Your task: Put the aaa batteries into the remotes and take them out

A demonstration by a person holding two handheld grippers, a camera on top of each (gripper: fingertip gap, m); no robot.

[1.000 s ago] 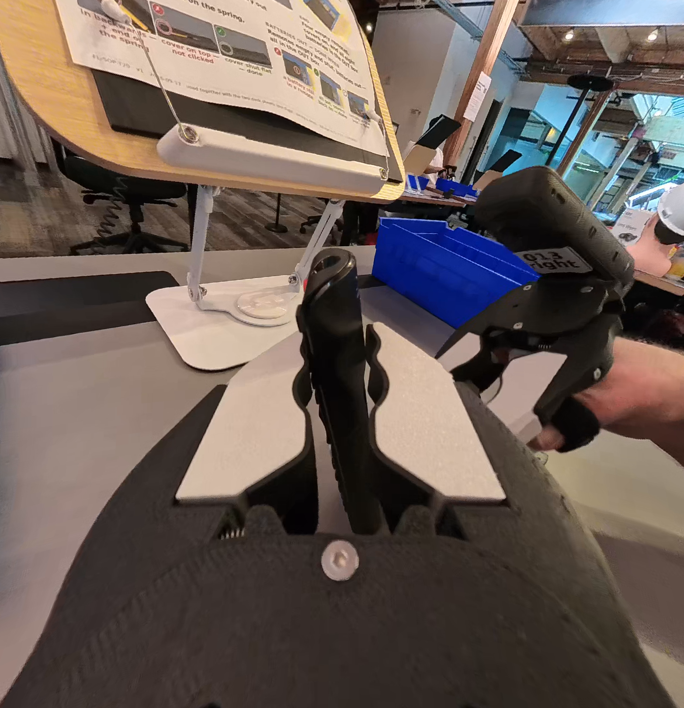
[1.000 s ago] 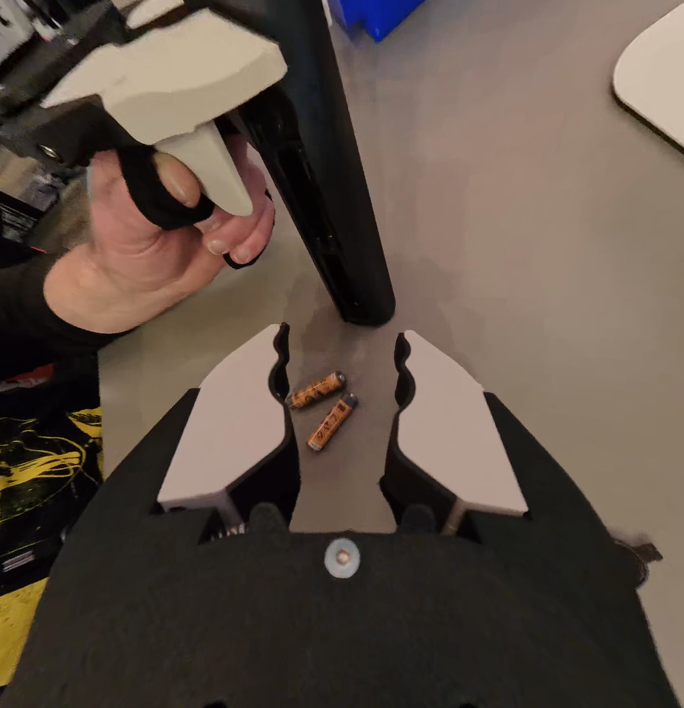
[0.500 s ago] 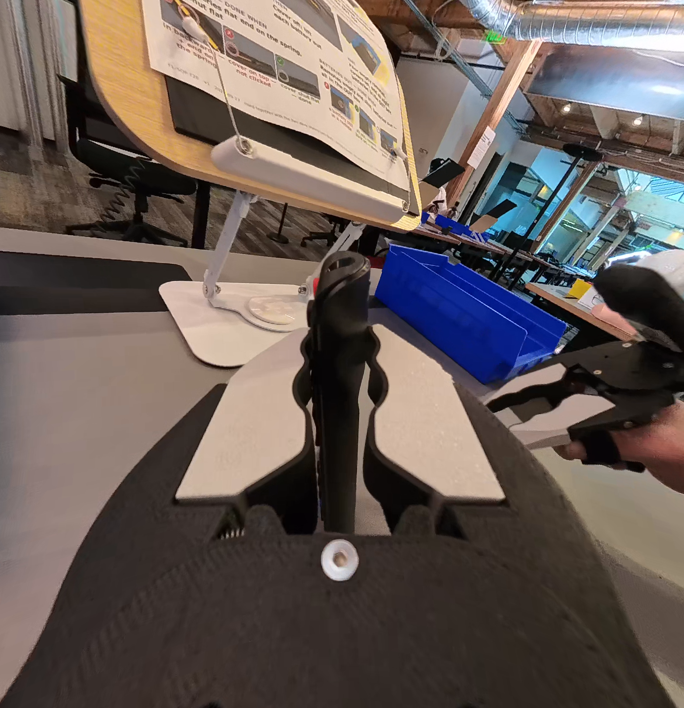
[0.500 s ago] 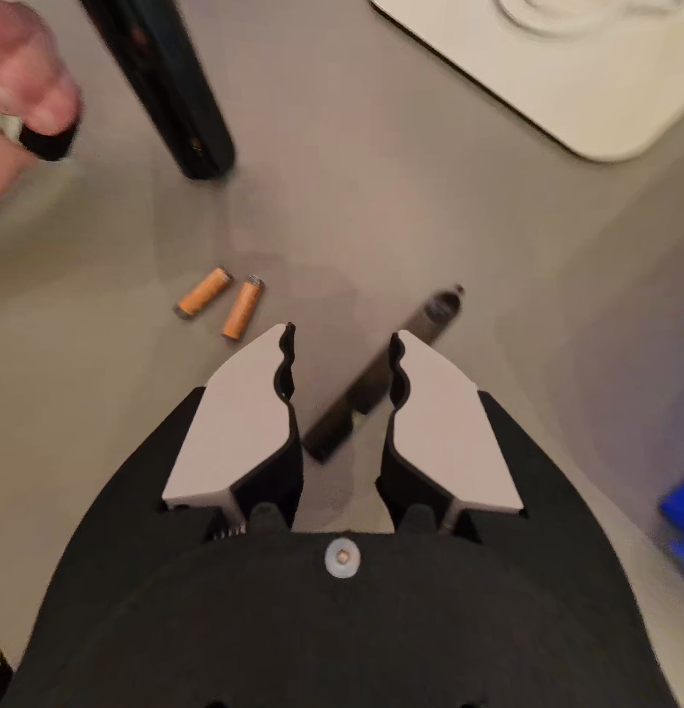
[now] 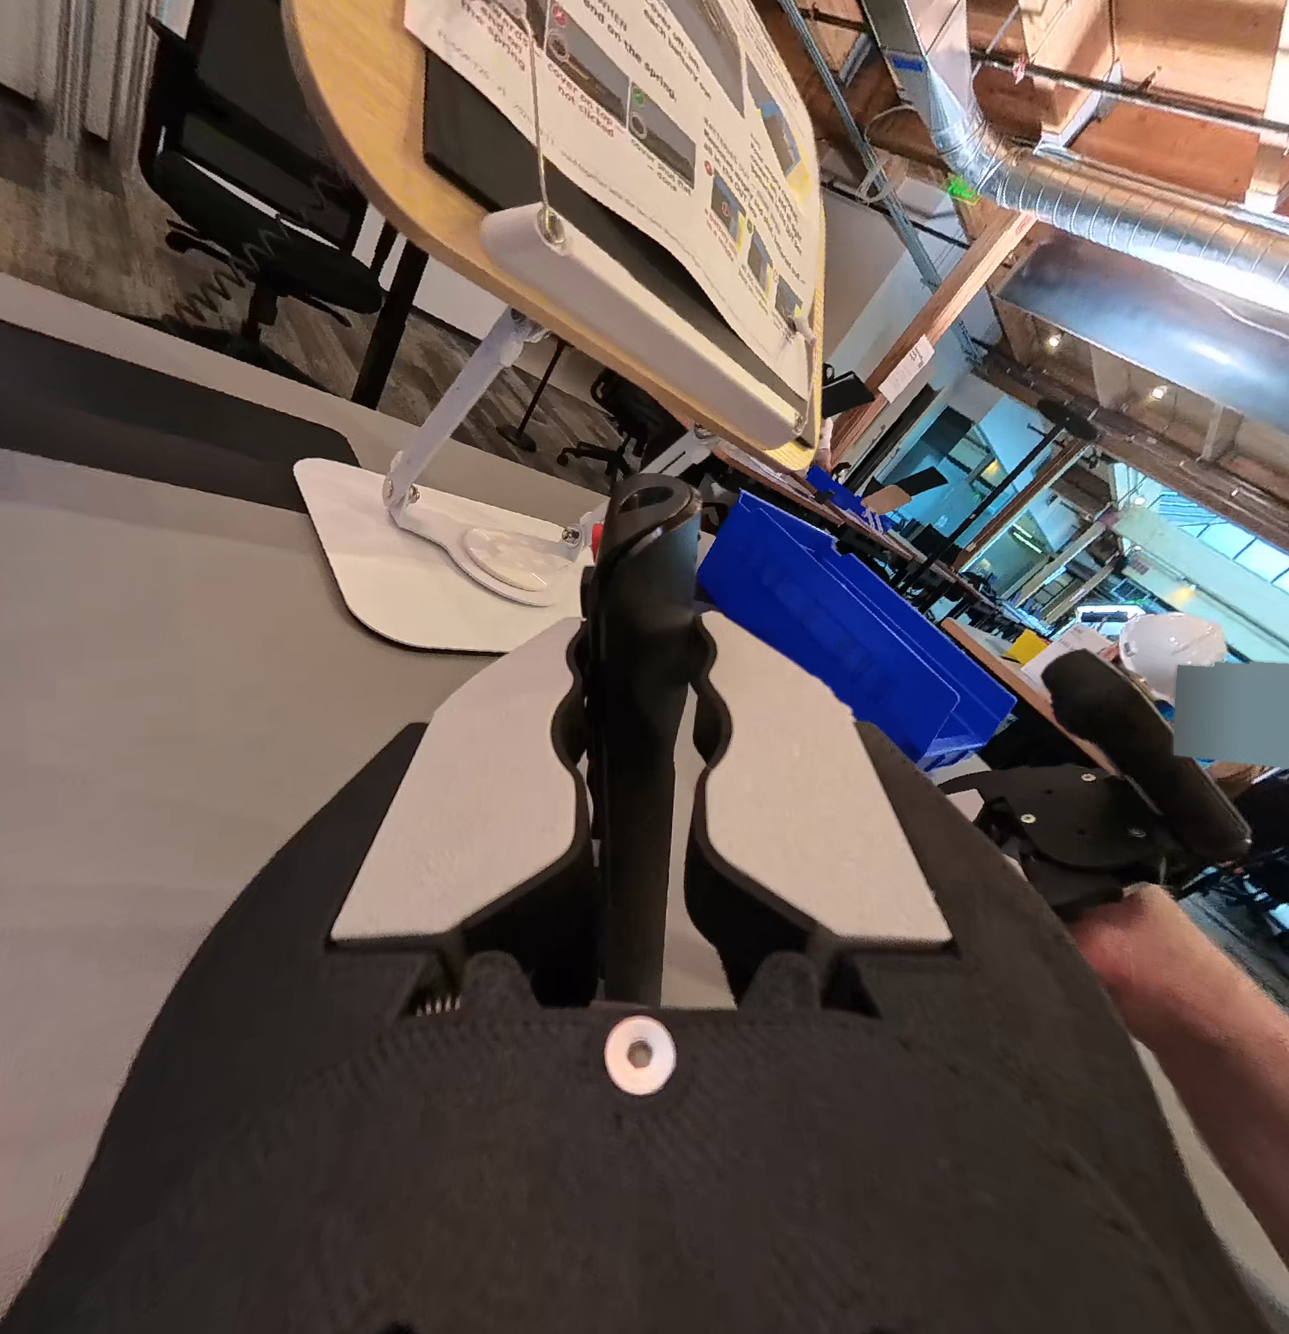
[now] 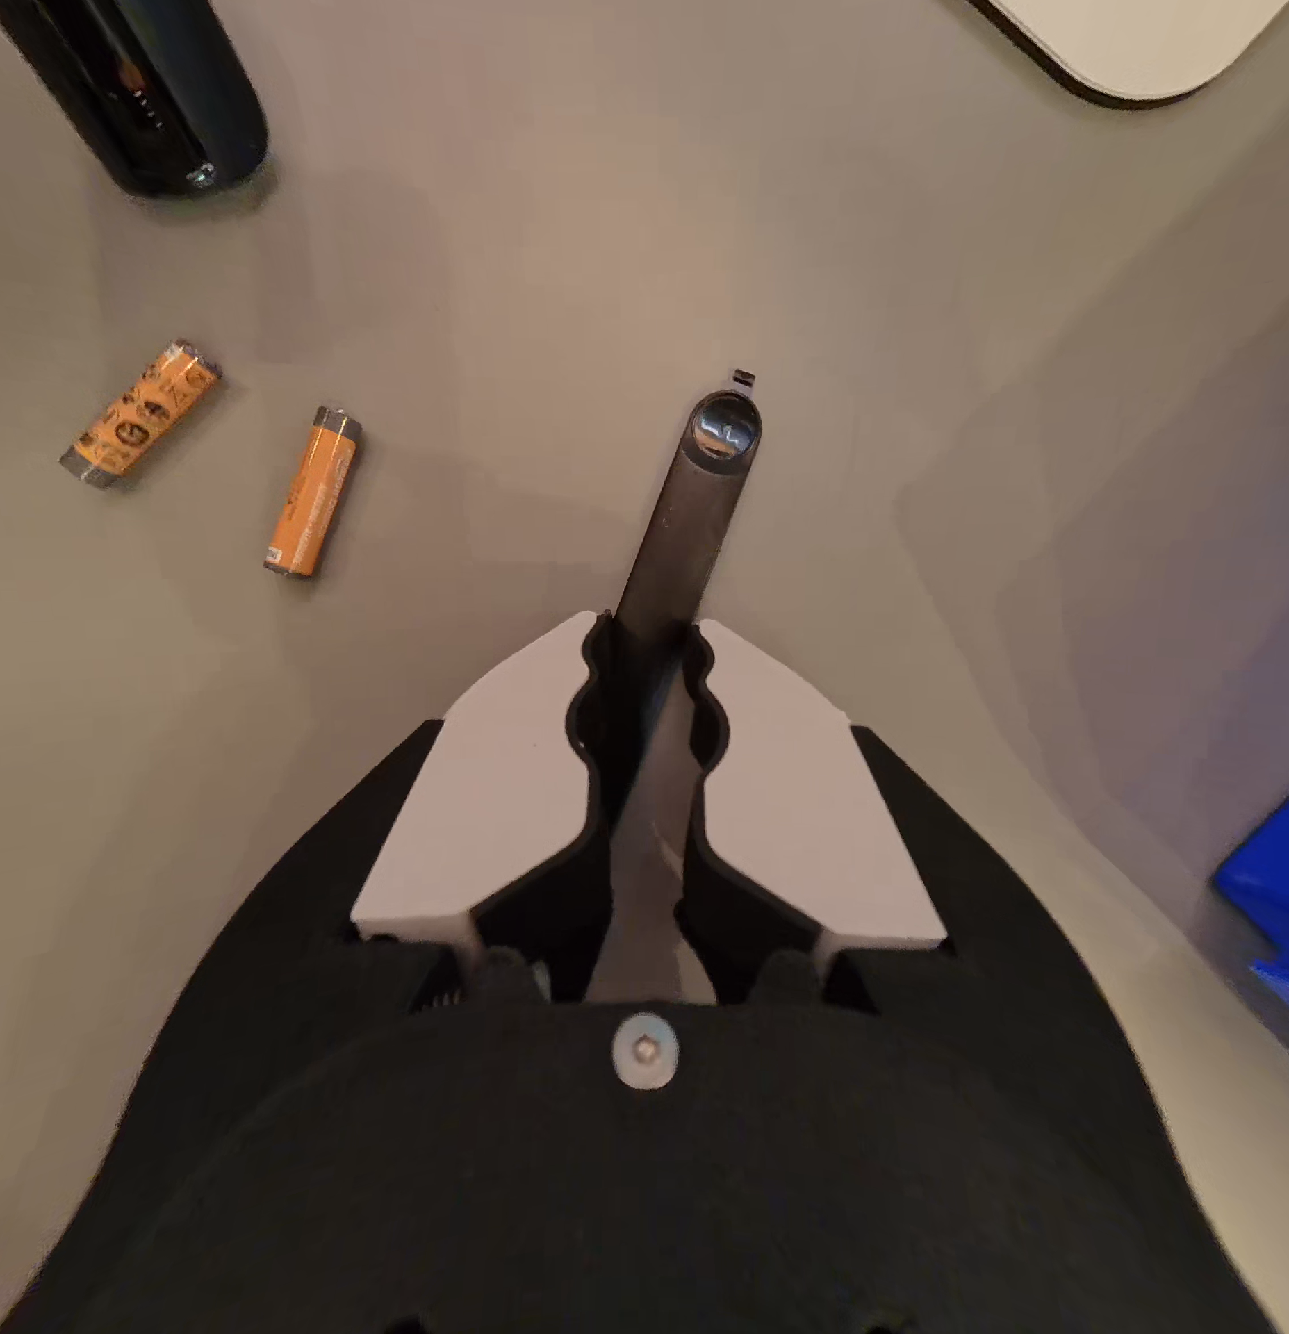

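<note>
My left gripper [image 5: 638,650] is shut on a black remote [image 5: 641,693], held upright above the grey table [image 5: 157,686]; its lower end shows in the right wrist view [image 6: 157,94] at top left. My right gripper [image 6: 645,639] is shut on the remote's dark battery cover [image 6: 699,520], a narrow strip pointing away over the table. Two orange AAA batteries lie loose on the table at the left, one [image 6: 142,417] farther left and one [image 6: 314,492] nearer my fingers. The right gripper also shows at the right of the left wrist view [image 5: 1103,830], held in a hand.
A white document stand base [image 5: 417,570] holding a wooden board with an instruction sheet [image 5: 648,137] stands behind the remote; its base corner shows in the right wrist view [image 6: 1132,43]. A blue bin [image 5: 843,642] sits at the back right, also seen as a corner [image 6: 1269,909].
My right gripper moved from the batteries to the battery cover and closed on it. My left gripper tilted, still holding the remote upright.
</note>
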